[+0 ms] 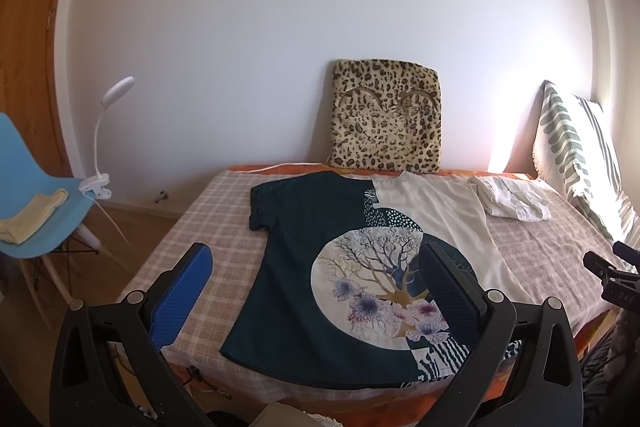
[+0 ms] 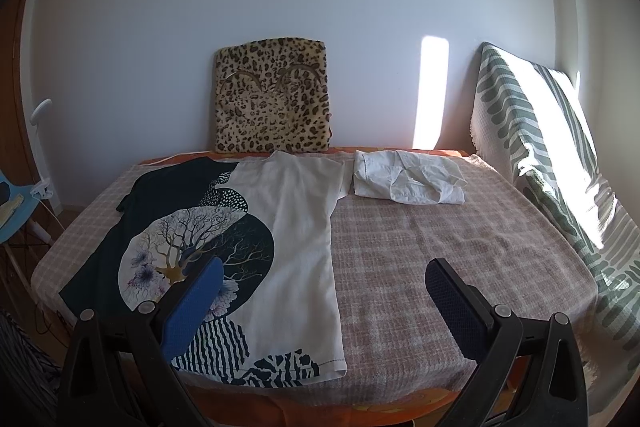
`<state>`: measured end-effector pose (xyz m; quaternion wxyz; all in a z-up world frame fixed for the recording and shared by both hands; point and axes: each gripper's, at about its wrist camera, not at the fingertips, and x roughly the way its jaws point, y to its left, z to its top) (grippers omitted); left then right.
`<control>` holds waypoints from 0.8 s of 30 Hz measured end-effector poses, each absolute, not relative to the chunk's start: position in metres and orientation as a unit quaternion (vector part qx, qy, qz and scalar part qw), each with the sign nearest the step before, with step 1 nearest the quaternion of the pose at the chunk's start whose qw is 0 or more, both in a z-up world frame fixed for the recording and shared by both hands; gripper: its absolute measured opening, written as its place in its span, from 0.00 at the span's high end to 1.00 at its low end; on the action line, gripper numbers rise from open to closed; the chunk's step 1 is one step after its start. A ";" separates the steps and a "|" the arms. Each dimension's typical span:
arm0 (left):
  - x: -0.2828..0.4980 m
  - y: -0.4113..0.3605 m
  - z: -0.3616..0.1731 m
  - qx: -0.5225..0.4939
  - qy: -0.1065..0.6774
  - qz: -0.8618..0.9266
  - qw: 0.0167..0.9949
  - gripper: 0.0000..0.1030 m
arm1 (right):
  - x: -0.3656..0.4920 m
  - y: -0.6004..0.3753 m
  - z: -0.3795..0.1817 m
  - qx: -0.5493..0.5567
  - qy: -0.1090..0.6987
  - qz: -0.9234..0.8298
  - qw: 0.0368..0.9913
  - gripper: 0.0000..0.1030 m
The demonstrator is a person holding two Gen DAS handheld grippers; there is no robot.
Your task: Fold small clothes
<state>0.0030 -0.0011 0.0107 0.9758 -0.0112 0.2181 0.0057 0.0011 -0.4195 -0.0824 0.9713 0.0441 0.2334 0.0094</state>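
T-shirt (image 1: pixel 304 267), half dark teal, half cream w/ a tree-and-flower print, lies flat and face up on the checked bedspread (image 2: pixel 420 247). Its collar end is toward the leopard-print cushion (image 1: pixel 386 115), its hem at the bed edge nearest the grippers. One sleeve spreads out on the teal side; the cream-side sleeve is hard to make out. A white garment (image 2: pixel 408 181), already bundled/folded, sits just beside the shirt's cream shoulder, to the right of the cushion.

Left gripper (image 1: pixel 320 297): jaws spread wide, nothing between them, hovering above the shirt's hem area, not touching cloth. Right gripper (image 2: pixel 322 301): likewise released and empty, its blue finger over the print, the other over bare bedspread right of the shirt.

Judgement: fold not yet begun; the next move prob. calls for pinching the hem corners or a side edge.

Risks:
- Pinching bedspread along w/ the shirt, as the cloth lies flush on it, would drag the cover and rumple everything.
- Catching only the top layer at the hem would let the shirt open up, giving an uneven fold.
- The hem sits close to the bed edge, so a pull toward the grippers could slide the shirt off.
- A wide sweep on the cream side could knock the white garment.
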 end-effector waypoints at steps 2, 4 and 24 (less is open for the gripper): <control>-0.003 -0.008 0.008 -0.008 0.215 0.007 0.976 0.01 | 0.001 -0.419 -0.082 0.044 0.234 0.009 0.971 0.01; -0.003 -0.008 0.008 -0.009 0.215 0.007 0.977 0.01 | 0.001 -0.420 -0.082 0.045 0.234 0.008 0.971 0.01; -0.004 -0.013 0.009 -0.012 0.213 0.003 0.977 0.01 | 0.003 -0.417 -0.080 0.046 0.234 0.007 0.971 0.01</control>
